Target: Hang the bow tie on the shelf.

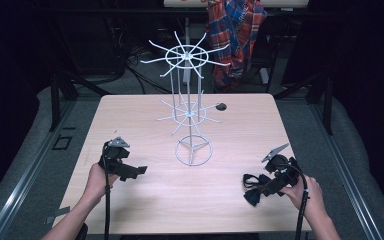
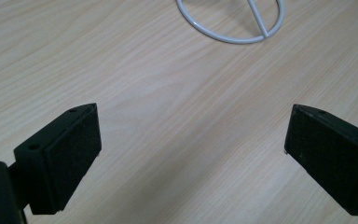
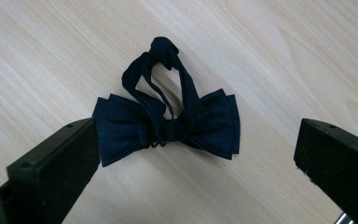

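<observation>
Right tool over bow tie, left tool idle.
Right tool (image 3: 196,154) jaws wide, bow tie (image 3: 168,119) lying flat between them on the worktop (image 1: 145,200), unpinched. Left tool (image 2: 191,149) jaws wide over bare wood; wire stand (image 1: 192,145) mid-worktop beyond.

Light falls from above onto the pale wooden bench (image 1: 130,115), which stands bright while the room around it sinks into near black. Shadows on the wood are soft and faint. The high view is slightly grainy and low in detail. In both gripper views the woodgrain is evenly lit without glare; the black jaws at the bottom edges look soft, a little out of focus.
</observation>
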